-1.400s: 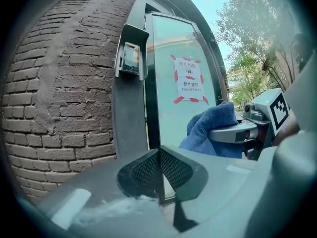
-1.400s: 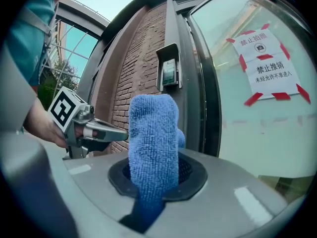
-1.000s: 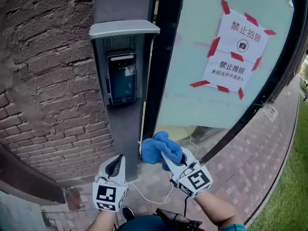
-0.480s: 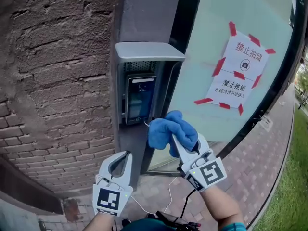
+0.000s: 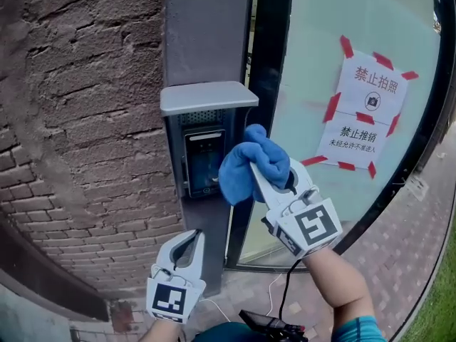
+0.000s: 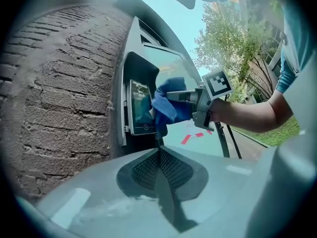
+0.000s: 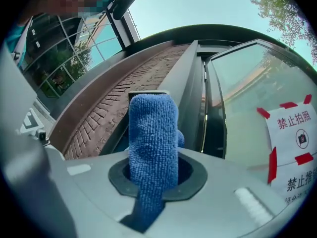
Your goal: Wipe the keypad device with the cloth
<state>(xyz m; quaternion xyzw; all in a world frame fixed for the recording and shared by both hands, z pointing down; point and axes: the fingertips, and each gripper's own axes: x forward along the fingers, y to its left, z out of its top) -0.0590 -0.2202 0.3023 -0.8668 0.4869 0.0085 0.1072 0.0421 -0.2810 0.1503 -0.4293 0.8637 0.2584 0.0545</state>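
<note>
Blue cloth [image 5: 249, 161] raised to the keypad device [image 5: 202, 164]

Head view: the right claw [image 5: 262, 177] holds the cloth at the device's right edge, under the grey hood [image 5: 206, 97] on the pillar [image 5: 206, 27] beside the brick wall [image 5: 85, 120]; the left claw [image 5: 189, 242] hangs lower, apart. Left gripper view: its jaws meet with nothing between them. Right gripper view: the jaws clamp the cloth, which stands up between them.

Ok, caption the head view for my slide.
Right gripper holds a blue cloth at the wall-mounted keypad device while the shut, empty left gripper hangs below.
</note>
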